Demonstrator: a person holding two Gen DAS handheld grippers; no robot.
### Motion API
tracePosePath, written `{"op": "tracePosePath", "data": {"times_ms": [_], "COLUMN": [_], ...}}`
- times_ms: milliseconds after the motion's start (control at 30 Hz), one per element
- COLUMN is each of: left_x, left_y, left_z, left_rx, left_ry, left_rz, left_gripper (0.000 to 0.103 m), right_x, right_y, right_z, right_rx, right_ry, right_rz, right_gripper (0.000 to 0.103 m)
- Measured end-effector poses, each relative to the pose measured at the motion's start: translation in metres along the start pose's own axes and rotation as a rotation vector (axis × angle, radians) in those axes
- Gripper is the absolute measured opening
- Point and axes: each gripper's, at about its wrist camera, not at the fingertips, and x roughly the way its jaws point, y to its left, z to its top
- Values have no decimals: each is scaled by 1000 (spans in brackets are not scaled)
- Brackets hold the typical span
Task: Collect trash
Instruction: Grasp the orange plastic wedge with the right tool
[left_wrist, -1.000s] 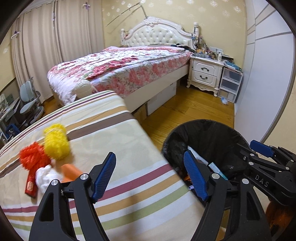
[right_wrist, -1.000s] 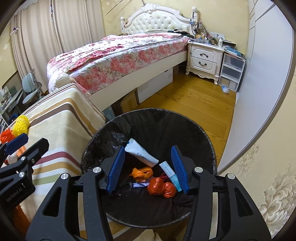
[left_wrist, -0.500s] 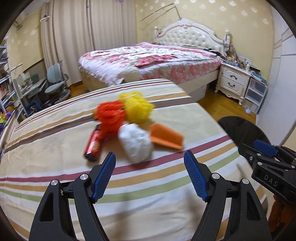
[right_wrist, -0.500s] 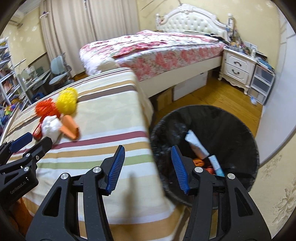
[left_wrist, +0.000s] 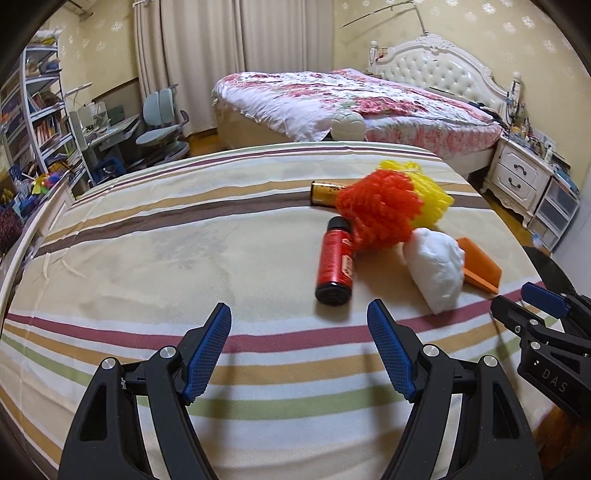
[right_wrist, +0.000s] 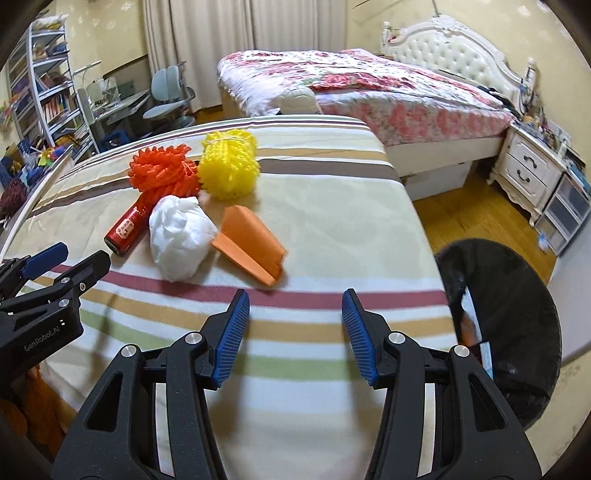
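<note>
Trash pile on the striped bedspread (left_wrist: 184, 258) — red can (left_wrist: 334, 264), white wad (left_wrist: 436, 267), orange paper (right_wrist: 251, 243), red (left_wrist: 378, 212) & yellow (right_wrist: 229, 168) mesh balls — now fills both views where a sec ago the black bin (right_wrist: 517, 332) did, so both claws swung back for another pick-up. Left claw (left_wrist: 299, 350) spread w/ nothing in it, can just ahead, slightly right. Right claw (right_wrist: 295, 332) also spread & empty — orange paper just ahead-left, bin off to its right.

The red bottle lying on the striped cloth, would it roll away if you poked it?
Probably, yes. The red bottle is round and lies on its side, so a poke from the side would likely roll it. The cloth looks soft, which may slow it. It looks stiff and smooth, so it might slip in a loose grip.
</note>
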Motion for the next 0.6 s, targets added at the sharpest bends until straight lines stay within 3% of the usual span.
{"op": "tracePosePath", "data": {"times_ms": [367, 467, 600], "left_x": [11, 15, 20], "left_y": [3, 2, 0], "left_z": [9, 14, 20], "left_rx": [5, 4, 8], "left_ry": [5, 9, 12], "left_rz": [-19, -22, -27], "left_gripper": [74, 74, 74], "right_x": [19, 21, 24], "right_y": [18, 19, 18], "right_z": [22, 24, 27], "right_rx": [-19, -15, -5], "right_ry": [14, 13, 17], "right_rz": [17, 20, 25], "right_gripper": [51, 46, 32]}}
